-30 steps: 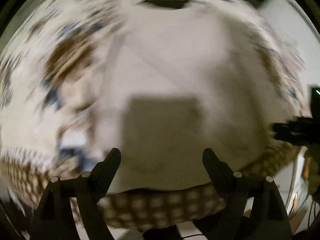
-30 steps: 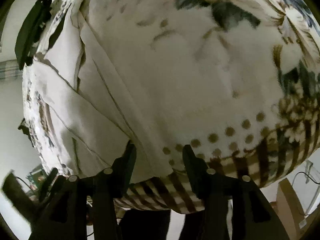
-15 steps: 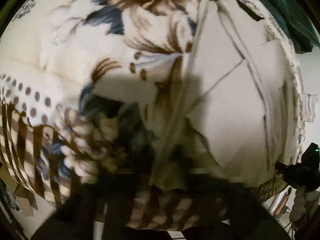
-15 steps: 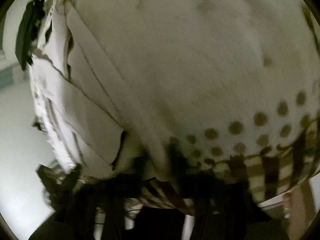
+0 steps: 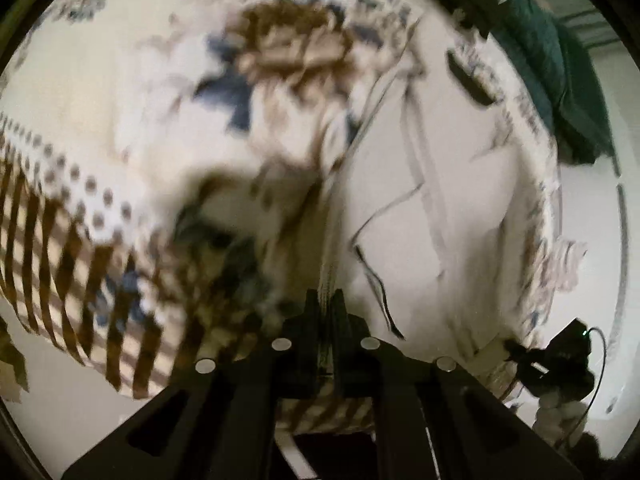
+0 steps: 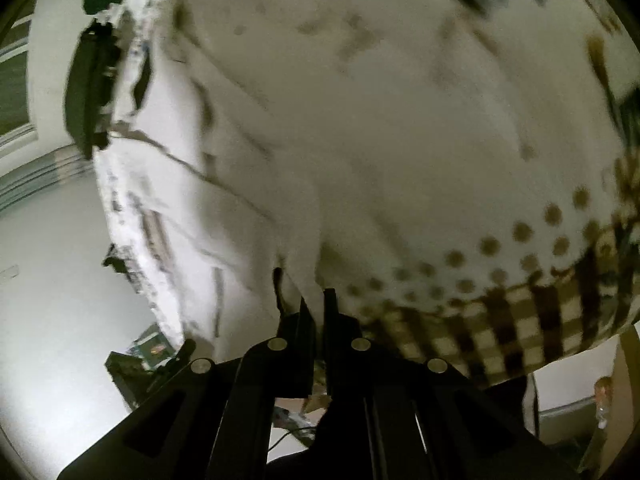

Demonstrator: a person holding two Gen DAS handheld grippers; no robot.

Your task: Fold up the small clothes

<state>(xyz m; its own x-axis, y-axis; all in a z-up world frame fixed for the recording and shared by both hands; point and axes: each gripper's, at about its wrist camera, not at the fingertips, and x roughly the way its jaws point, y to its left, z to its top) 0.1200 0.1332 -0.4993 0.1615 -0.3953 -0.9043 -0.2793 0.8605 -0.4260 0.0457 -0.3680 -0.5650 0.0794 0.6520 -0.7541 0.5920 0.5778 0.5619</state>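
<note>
My left claw (image 5: 327,300) is pinched tight on the ribbed edge of the small white garment (image 5: 448,200). My right claw (image 6: 314,306) is pinched tight on another bit of the same white cloth. The garment lies spread on the flowery blanket (image 5: 120,128), which has brown dots and checks along its edge. Dark green cloth (image 5: 532,44) sits far behind.

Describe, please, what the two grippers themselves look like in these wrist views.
Both the left gripper and the right gripper are matt black, with two narrow flat fingers on angular linkage arms. Each shows four round silver pins across the linkage and long slot cut-outs lower down. No sleeves or hands are visible.
</note>
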